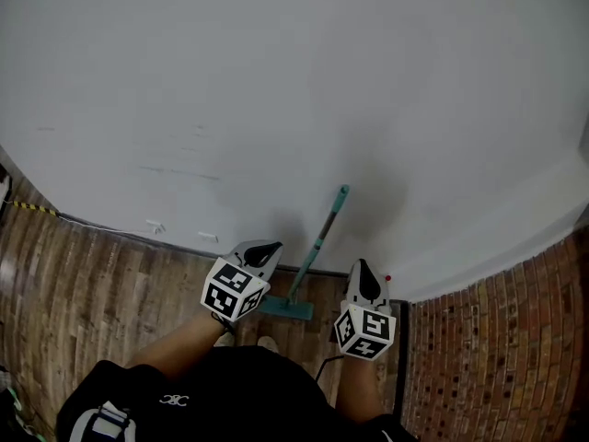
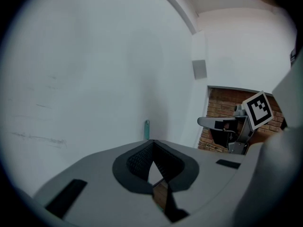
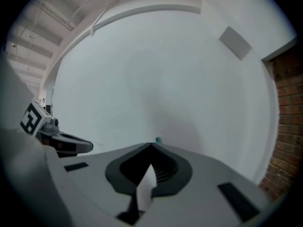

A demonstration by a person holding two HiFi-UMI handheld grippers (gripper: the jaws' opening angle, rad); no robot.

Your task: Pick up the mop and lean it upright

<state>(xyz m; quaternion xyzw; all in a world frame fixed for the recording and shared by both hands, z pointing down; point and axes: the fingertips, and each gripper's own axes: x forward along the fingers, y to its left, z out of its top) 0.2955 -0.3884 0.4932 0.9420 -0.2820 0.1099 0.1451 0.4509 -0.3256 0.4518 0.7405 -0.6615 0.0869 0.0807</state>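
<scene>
The left gripper [image 1: 261,250] is clenched. In the left gripper view its two jaws meet at the tips, and only a narrow slit behind them lets a bit of wooden floor [image 1: 120,288] show through. Nothing sits between the jaws and they touch nothing.

The right gripper [image 1: 365,276] is clenched too. In the right gripper view its jaws come together at the front with nothing between them, and they press on no object.

The mop [image 1: 318,239] is free of both grippers. It stands just ahead of them and between them, to the right of the left gripper and to the left of the right one. Its teal handle is tilted, with the top end resting against the white wall [image 1: 276,81] beyond the gripper tips. Its flat teal head lies on the floor at the foot of the wall, close below the left gripper.

In each gripper view only the top of the handle peeks over the closed jaws, straight ahead. Both grippers point at the wall, side by side and apart from each other.
</scene>
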